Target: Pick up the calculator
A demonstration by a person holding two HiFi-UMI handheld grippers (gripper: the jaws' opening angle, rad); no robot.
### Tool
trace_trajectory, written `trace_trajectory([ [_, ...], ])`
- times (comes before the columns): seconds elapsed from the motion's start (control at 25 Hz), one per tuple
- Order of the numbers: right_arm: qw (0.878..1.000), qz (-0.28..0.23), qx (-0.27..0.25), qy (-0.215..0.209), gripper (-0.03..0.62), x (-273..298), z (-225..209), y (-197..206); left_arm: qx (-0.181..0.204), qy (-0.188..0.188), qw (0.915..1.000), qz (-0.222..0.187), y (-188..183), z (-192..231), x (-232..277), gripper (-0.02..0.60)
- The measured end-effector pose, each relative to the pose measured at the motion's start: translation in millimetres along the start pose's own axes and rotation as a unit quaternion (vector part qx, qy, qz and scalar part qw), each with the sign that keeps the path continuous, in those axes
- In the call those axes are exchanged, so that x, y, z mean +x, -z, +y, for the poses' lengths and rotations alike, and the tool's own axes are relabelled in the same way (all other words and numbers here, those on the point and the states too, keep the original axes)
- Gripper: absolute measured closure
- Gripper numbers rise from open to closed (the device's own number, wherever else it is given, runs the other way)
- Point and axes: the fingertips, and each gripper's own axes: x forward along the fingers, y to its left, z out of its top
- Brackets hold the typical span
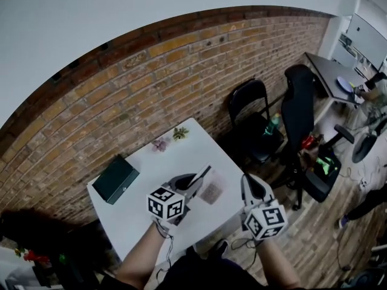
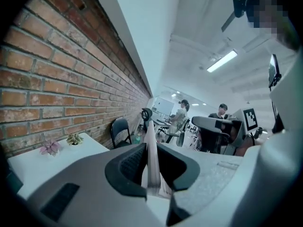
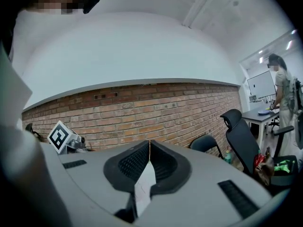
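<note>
I am gripping the thin, flat grey calculator (image 1: 204,173) edge-on in the clenched left gripper (image 1: 195,182), raised above the white table (image 1: 175,156). On the right, the right gripper (image 1: 248,180) is pressing its jaws together, empty.

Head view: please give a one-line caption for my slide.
Left gripper holds the thin calculator above the white table; right gripper shut, empty, alongside.

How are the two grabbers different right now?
The left gripper pinches a thin flat thing edge-on, probably the calculator; the right gripper is shut on nothing. The left gripper hangs over the white table, the right gripper at its right edge. Both carry a marker cube.
</note>
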Motion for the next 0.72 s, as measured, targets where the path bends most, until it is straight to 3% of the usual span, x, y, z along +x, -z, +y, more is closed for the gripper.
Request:
trace_trajectory([
  [0.32, 1.0, -0.013, -0.011, -0.003, 0.588, -6.6, 7.8, -21.3, 0.016, -0.013, 0.998, -0.059, -54.0, -13.8, -31.6, 0.526],
  [0.52, 1.0, -0.021, -0.021, 0.002, 0.589, -9.8, 10.3, -34.1, -0.008, 0.002, 0.9955, -0.095, -78.2, -24.9, -47.4, 0.526],
  [0.72, 0.999, -0.034, -0.035, 0.01, 0.589, -13.3, 13.6, -47.2, -0.003, -0.004, 0.9934, -0.114, -96.1, -27.4, -61.8, 0.526],
])
